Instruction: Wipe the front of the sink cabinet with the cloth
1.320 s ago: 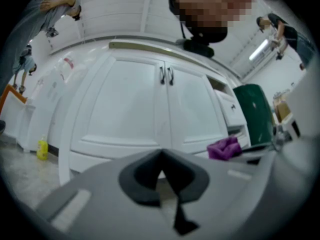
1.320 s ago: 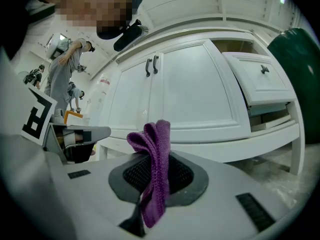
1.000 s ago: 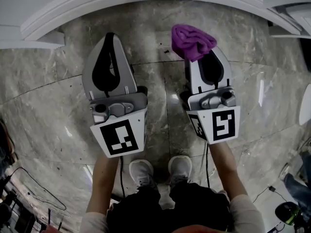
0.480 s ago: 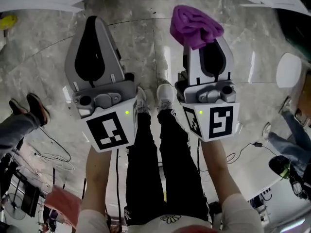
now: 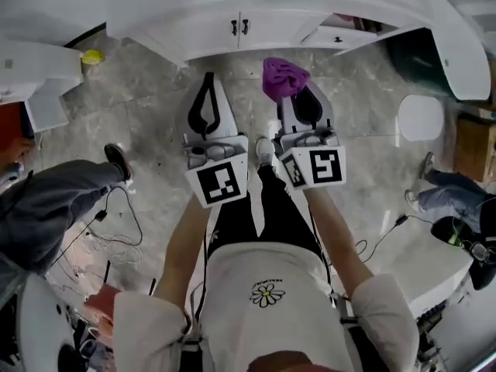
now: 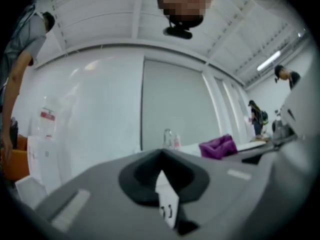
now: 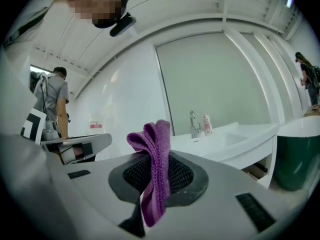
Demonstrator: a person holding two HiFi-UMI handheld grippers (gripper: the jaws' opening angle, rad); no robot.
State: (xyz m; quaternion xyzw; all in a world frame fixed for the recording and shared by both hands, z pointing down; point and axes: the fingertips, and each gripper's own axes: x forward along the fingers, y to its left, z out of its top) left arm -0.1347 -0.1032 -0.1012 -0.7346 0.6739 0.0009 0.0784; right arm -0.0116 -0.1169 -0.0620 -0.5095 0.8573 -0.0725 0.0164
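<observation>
Loosely bunched cloth, door pulls ahead

Right now my right tool (image 7: pixel 155 184) is clamped on a fold of the purple cloth (image 7: pixel 154 154), with most of the fabric heaped free above the jaws. My left tool (image 6: pixel 162 186) is closed down on nothing. Both hang over the floor (image 5: pixel 147 130), well apart from the white sink cabinet (image 5: pixel 217 33) in front of me, so no wiping has begun.

My worry is the grip. Only a narrow strip sits between the jaws, so dragging it across the doors could pull the cloth out. The loose heap might also catch on the two dark door pulls (image 5: pixel 239 27) at the seam. My idle left tool could knock a door if I lean in, and cables (image 5: pixel 124 208) on the floor near my feet look like a tripping risk.

On the surface, the sink basin (image 7: pixel 235 134) is too low-angled for me to see into. A tap (image 7: pixel 192 123) and a small bottle (image 7: pixel 206 122) stand at its back edge. A green bin (image 7: pixel 299 151) stands beside the cabinet, its inside hidden. An open compartment (image 5: pixel 349 29) at the cabinet's right holds something pinkish I cannot identify.
</observation>
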